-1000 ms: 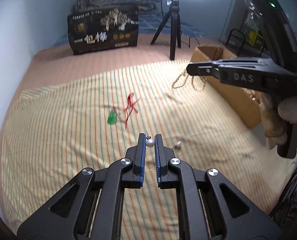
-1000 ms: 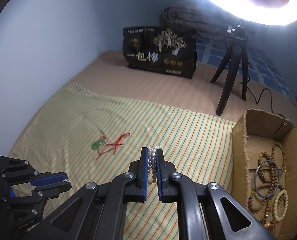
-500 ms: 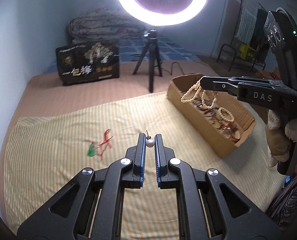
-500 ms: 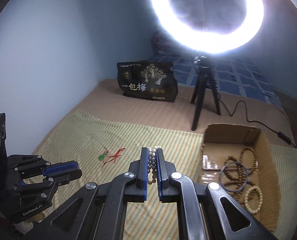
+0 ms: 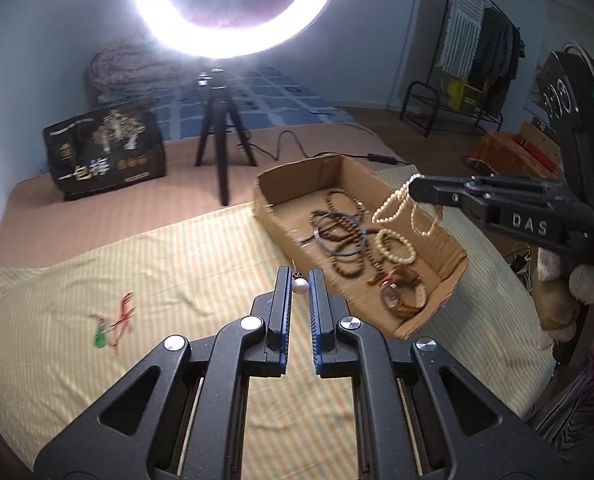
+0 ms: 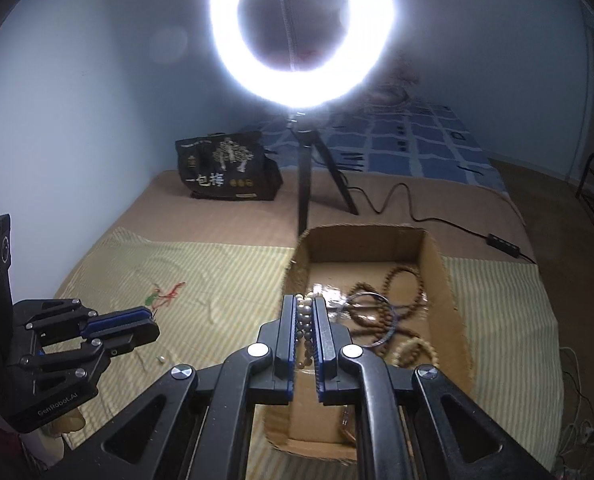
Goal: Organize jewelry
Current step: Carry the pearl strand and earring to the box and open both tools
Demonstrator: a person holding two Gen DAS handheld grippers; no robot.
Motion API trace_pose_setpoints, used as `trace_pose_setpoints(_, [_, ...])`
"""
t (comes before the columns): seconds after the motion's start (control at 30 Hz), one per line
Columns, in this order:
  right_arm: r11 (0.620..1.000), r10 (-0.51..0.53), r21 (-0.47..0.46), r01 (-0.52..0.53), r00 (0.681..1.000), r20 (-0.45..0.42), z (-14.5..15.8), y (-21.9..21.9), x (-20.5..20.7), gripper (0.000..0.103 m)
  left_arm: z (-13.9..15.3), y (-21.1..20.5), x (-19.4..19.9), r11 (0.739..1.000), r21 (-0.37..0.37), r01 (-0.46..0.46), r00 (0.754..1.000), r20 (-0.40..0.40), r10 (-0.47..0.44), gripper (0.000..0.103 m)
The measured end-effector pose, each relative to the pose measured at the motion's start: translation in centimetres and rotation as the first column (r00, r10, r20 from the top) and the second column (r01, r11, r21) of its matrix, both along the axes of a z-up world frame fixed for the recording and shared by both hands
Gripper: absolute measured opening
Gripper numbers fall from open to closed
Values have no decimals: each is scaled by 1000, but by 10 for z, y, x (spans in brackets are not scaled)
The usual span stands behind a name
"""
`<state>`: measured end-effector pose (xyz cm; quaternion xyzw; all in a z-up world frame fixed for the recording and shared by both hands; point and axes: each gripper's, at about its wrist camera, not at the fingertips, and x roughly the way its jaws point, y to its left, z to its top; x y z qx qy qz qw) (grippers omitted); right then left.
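left gripper [image 5: 300, 286]: my jaws are clamped on a pearl earring [image 5: 300, 287], right at the tips, hook poking up. It hangs over the striped cloth [image 5: 177, 264], just short of the box's near wall.
right gripper [image 6: 306, 316]: jaws pinched on a pearl bracelet [image 6: 306, 320]. In the left view its loops [image 5: 397, 204] dangle from the tips, over the box.
step in hand: judging by position, both pieces go into the cardboard box [image 5: 453, 276]. The right is already above it, so I'd lower that until the loops rest on the floor, then let go. Dropping from height risks bounce or a tangle.
earring plan: carry it over the near wall before opening. It's a small round bead with a thin grip, so no jerks.
in the box: brown bead strands [image 6: 401, 280], a dark bangle [image 6: 371, 320], a pale bead bracelet [image 5: 395, 246], and something watch-like at the near end, too blurred to be sure. I'd aim for the bare floor at the far end.
in the way: the box wall for the left; my two grippers converging on one box, so go one at a time.
still on cloth: a small pale bead [image 6: 161, 359] near the left gripper, red cord with green pendant [image 5: 111, 322] off to the left.
farther: ring light tripod [image 5: 223, 140], its cable [image 6: 417, 216], a black bag [image 5: 105, 152]; all are well clear.
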<state>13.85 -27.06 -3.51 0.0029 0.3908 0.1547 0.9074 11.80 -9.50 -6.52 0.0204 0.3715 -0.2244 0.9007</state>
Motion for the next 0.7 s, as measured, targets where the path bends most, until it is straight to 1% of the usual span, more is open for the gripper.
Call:
trace_pose_setpoints(0.33, [999, -39, -23, 38, 998, -46, -15, -37, -1, 5, -12, -45, 32, 1000, -10, 12, 1000, -28, -12, 7])
trace_pose_setpoints(0.7, [998, -65, -34, 62, 993, -100, -36, -54, 10, 5, -29, -68, 67, 1000, -8, -6, 998, -59, 6, 7])
